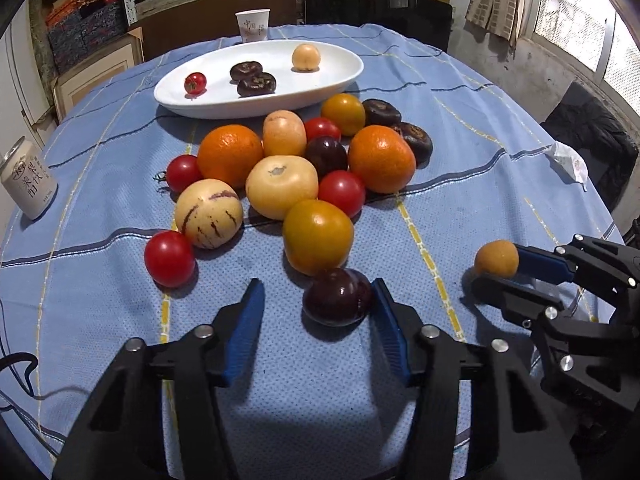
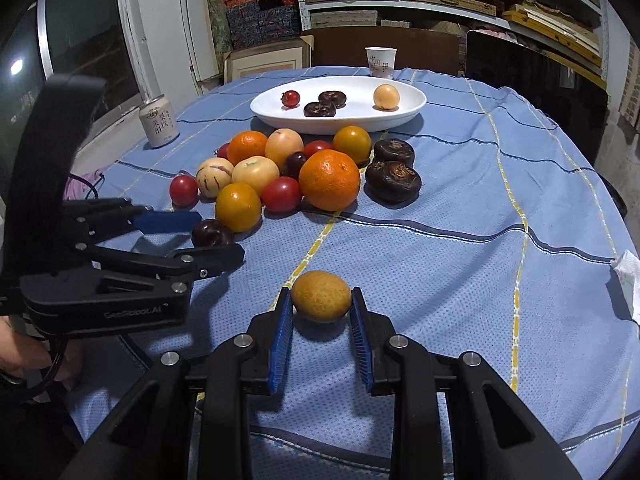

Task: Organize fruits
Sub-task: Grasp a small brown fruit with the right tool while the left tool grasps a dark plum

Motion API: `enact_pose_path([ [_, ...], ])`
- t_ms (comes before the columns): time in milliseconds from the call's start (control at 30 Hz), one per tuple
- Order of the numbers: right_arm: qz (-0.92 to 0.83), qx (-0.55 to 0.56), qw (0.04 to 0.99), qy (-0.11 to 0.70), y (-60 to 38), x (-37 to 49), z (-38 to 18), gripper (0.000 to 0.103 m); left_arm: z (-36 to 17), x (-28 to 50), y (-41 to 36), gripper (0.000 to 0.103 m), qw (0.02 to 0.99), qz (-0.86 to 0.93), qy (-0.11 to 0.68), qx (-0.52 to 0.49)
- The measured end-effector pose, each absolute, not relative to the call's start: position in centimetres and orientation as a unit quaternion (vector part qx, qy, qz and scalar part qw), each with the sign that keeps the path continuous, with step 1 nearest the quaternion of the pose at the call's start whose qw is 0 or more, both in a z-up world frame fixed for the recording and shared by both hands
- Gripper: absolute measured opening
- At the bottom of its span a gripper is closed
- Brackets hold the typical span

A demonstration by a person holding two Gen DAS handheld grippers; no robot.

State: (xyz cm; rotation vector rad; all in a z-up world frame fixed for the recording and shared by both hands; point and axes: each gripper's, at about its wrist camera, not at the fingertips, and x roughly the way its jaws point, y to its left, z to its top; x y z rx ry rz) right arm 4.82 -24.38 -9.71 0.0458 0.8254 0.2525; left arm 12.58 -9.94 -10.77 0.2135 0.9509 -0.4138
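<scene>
A pile of fruit point(image 1: 288, 176) lies on the blue cloth: oranges, tomatoes, yellow and striped fruit, dark plums, dark flat fruits. A white oval plate point(image 1: 340, 76) behind it holds a small tomato, two dark fruits and a pale yellow fruit. My left gripper point(image 1: 318, 296) is open, with a dark plum point(image 1: 336, 298) between its fingers, touching the right one. My right gripper point(image 2: 320, 300) is shut on a small yellow-brown fruit point(image 2: 321, 296) at the cloth; both show in the left wrist view point(image 1: 496, 258).
A drink can point(image 1: 28, 180) stands at the left table edge. A paper cup point(image 1: 253, 24) stands behind the plate. A crumpled tissue point(image 1: 568, 160) lies at the right edge. Shelves, boxes and a dark chair surround the table.
</scene>
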Motion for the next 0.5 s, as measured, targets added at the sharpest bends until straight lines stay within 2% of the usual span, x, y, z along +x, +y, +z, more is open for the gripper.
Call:
enact_pose_path([
  [67,0.124,0.023,0.909,0.398,-24.4,4.7,-9.7,0.030,-10.7,12.5,-9.8,0.042,0.865,-0.202,0.449,0.099],
  [233,0.126,0.028,0.910,0.395,-24.6,4.6,-9.7,0.030,-10.1,11.9,-9.3,0.033,0.875,-0.200,0.431,0.091],
  [500,0.123,0.033,0.911,0.393,-24.8,4.5,-9.6,0.030,-10.2,11.3,-9.0,0.034,0.870,-0.205,0.439,0.092],
])
